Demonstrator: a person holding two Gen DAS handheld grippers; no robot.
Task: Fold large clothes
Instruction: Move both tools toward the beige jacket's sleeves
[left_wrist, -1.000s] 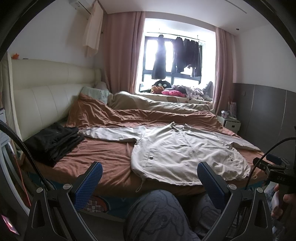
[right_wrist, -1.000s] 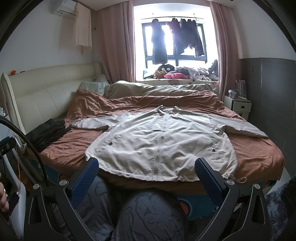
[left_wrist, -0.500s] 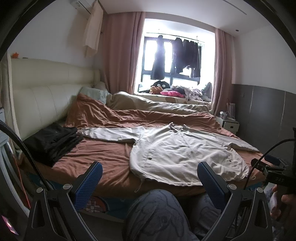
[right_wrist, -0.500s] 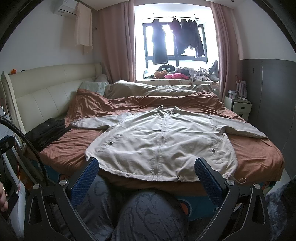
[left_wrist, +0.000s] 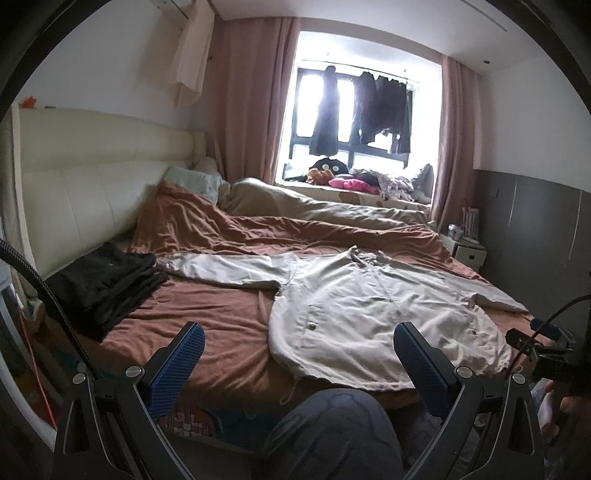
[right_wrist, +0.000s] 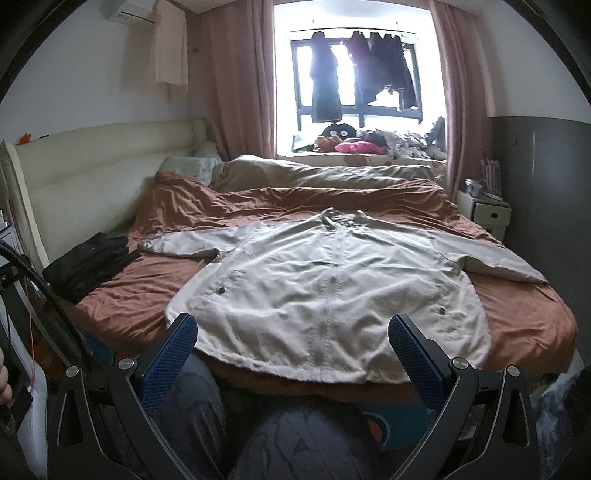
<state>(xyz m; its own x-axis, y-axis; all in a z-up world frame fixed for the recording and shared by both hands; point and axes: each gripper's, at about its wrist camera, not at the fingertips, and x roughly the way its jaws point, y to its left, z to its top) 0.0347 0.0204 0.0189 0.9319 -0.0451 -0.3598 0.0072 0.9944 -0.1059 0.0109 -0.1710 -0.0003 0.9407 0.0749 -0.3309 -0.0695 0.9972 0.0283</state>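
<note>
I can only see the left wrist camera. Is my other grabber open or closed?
Observer: The right gripper is open, with nothing between its fingers.
Operator: What is it looking at?
Observer: It looks straight at the beige jacket. The zipper runs down the middle of its view.
Operator: Is there any bed past the jacket on that side?
Observer: Yes, bare brown sheet shows to the right of the hem.
</note>
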